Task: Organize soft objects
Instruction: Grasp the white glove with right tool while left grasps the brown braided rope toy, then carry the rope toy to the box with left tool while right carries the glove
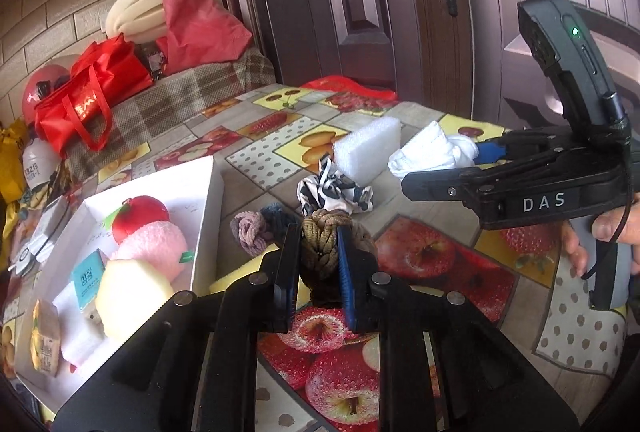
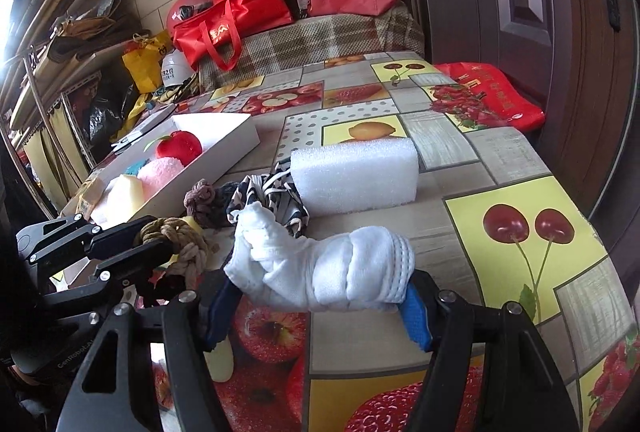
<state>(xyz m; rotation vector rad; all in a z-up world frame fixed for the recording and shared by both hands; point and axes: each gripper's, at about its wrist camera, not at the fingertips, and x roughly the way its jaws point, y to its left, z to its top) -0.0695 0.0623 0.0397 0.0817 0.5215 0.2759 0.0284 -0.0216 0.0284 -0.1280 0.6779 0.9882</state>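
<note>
At the left of the left wrist view, a white box [image 1: 206, 192] sits on the table [image 1: 432, 232], holding a red apple toy [image 1: 140, 218], a pink plush ball [image 1: 154, 248] and a pale yellow foam block [image 1: 128, 296]. Just right of the box lie a mauve knitted knot [image 1: 250, 232] and a black-and-white scrunchie [image 1: 336, 190]. At lower centre the left gripper [image 1: 318, 264] has its fingers clenched on an olive braided rope knot [image 1: 322, 236], which sits between the pads; its braid runs roughly up the frame, away from the camera. Behind it stands a white foam block [image 1: 368, 148], long side slanting up to the right. At the right edge the right gripper [image 1: 486, 152] points leftward, grasping a white rolled cloth [image 1: 432, 152].

In the right wrist view, the left gripper [image 2: 160, 248] enters from the left edge with the rope knot [image 2: 176, 236] in its fingers. At centre the rolled cloth [image 2: 328, 268] lies crosswise between the right gripper's [image 2: 320, 312] fingers, its long axis running left to right, with a looser end rising toward upper left. The fingers are closed against both ends of it, held just above the table [image 2: 460, 232]. The foam block [image 2: 356, 176] lies beyond, long axis left to right.
</note>
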